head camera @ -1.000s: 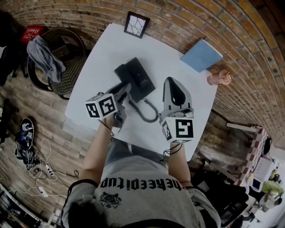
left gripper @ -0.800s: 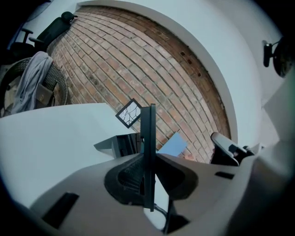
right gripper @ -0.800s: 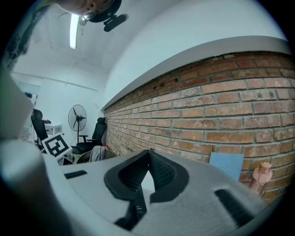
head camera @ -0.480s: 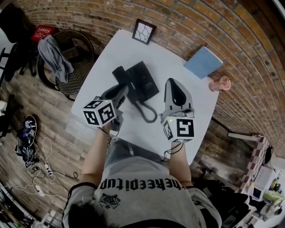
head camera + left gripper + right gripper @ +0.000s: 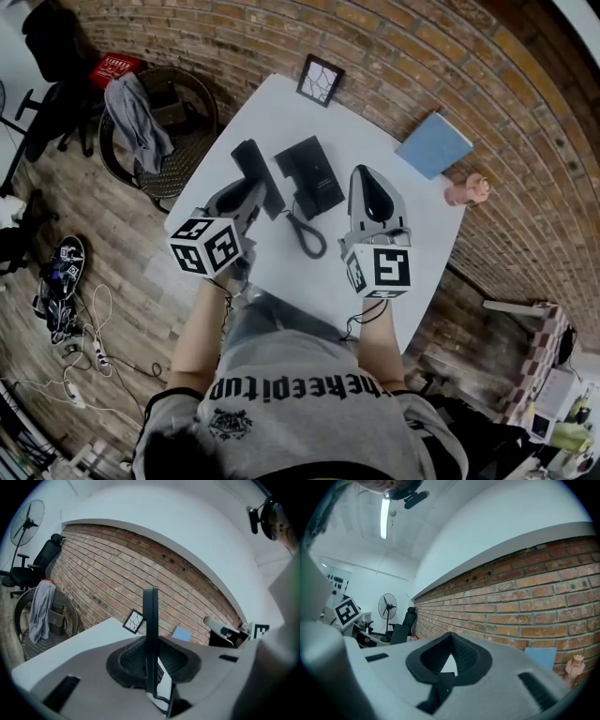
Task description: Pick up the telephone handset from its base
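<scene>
My left gripper [image 5: 249, 190] is shut on the black telephone handset [image 5: 256, 172], which hangs clear of the black base [image 5: 311, 174], to its left. In the left gripper view the handset [image 5: 150, 616] stands edge-on as a thin dark bar between the pads of that left gripper [image 5: 151, 660]. A dark cord [image 5: 306, 234] loops from the handset toward the base on the white table [image 5: 281, 112]. To the right of the base my right gripper [image 5: 364, 174] hovers with its jaws together and nothing in them; the right gripper [image 5: 450, 637] pads meet at the tip.
A small framed picture [image 5: 320, 80] leans at the table's far edge. A blue book [image 5: 433, 145] lies at the far right and a pink figurine [image 5: 467, 190] beside it. A wicker chair with grey cloth [image 5: 141, 127] stands left of the table, a brick wall behind.
The handset has come off the base and moved left and up with my left gripper. The right gripper shifted only a little.
</scene>
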Available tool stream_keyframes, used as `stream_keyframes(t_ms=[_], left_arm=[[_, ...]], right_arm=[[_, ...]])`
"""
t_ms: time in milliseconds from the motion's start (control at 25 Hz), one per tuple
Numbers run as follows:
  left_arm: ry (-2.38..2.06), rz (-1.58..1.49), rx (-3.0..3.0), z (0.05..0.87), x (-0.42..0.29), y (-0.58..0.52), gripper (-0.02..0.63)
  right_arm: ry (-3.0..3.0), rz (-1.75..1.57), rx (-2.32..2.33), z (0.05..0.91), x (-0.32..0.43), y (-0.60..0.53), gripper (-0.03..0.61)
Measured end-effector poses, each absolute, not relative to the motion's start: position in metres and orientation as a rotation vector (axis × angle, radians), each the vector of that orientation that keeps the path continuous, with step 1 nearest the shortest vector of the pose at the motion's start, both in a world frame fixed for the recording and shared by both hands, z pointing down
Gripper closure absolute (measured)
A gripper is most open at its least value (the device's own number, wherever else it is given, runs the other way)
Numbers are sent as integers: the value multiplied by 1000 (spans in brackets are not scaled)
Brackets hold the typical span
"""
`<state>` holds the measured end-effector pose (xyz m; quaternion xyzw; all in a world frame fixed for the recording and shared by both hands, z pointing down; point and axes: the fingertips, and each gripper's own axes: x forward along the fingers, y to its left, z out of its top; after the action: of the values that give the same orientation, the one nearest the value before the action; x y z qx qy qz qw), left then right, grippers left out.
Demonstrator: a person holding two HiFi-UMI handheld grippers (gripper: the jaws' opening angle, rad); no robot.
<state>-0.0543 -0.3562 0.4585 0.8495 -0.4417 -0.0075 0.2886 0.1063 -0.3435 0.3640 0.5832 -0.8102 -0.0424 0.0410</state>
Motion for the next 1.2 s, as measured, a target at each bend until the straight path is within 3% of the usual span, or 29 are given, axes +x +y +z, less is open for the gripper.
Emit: stream_keyframes(t_ms=[1200], left_arm=[[-1469, -59, 2475, 363, -83, -305, 545]], right_arm=[[-2541, -262, 1778, 313, 103, -291, 575]])
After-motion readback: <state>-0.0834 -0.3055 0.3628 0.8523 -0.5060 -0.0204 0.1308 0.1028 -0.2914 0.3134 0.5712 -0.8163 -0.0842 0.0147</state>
